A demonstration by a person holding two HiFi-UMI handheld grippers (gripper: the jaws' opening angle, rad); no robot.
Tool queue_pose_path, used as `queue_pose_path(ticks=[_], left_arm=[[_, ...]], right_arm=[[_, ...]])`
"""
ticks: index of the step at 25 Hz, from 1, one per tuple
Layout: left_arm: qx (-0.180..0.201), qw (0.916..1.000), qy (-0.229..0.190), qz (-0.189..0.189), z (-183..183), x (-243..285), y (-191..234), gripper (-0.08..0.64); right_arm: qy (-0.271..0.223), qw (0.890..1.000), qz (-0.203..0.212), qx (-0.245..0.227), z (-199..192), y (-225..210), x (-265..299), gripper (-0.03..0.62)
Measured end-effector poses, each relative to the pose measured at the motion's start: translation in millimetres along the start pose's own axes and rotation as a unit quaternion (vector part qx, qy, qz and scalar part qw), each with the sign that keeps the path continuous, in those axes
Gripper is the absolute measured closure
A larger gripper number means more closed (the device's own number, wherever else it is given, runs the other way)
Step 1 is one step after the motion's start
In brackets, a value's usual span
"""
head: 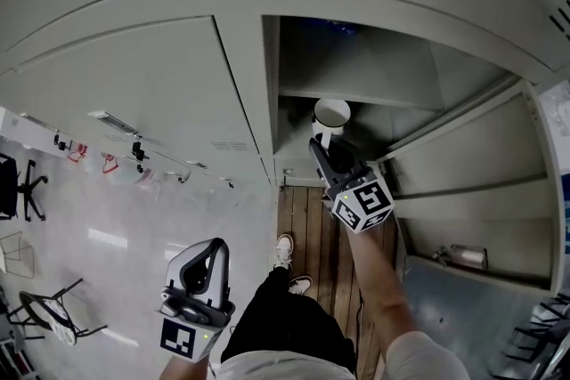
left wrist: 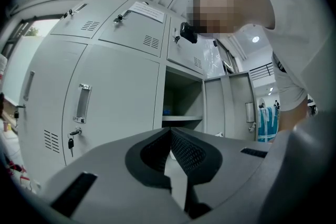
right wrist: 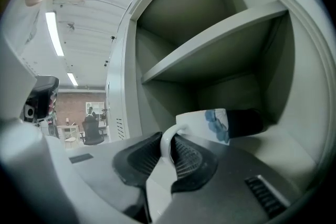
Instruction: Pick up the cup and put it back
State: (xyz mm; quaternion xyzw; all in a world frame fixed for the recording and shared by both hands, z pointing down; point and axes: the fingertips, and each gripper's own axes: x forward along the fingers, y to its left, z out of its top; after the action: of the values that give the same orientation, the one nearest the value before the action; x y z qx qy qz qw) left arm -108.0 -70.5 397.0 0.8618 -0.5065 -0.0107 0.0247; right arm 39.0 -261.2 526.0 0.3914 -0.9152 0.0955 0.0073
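The right claw [right wrist: 169,140] is clamped on the handle of the cup [right wrist: 207,124], pads pressed against the white loop, the cup's body carried out in front. The cup is held inside the open locker [head: 356,67], under the shelf [right wrist: 210,44] and low over the compartment floor. Contact with that floor cannot be made out. The put-back is judged to be in hand, though a lift only just begun cannot be ruled out. Next, the cup needs to be settled flat, then the jaws eased apart and drawn straight back off the handle. The left claw [left wrist: 170,136] is held outside the locker, jaws together, nothing between them. Counted: one cup, two claws, one shelf, one open door [head: 472,165].
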Motion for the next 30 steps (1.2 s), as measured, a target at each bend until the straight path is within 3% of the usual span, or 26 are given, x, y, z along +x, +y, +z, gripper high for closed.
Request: queue_pose_path(ticks=[11,17,30], left_arm=[[-0.012,0.9998,0.010,-0.009,-12.0,3.5,-17.4,0.538],[-0.008,0.9999,0.007,-0.010,-8.3,1.8,-24.4,0.538],[-0.012,0.9998,0.015,-0.006,-13.2,-7.6,-29.9,0.538]], right_arm=[[0.019,1.000,-0.006,-0.019,-14.4,1.4,-9.1,0.535],[0.026,0.999,0.009,-0.028,-16.0,10.0,-11.6,0.453],[-0.003,1.000,0.007,-0.002,-13.2,2.3,-16.6,0.473]])
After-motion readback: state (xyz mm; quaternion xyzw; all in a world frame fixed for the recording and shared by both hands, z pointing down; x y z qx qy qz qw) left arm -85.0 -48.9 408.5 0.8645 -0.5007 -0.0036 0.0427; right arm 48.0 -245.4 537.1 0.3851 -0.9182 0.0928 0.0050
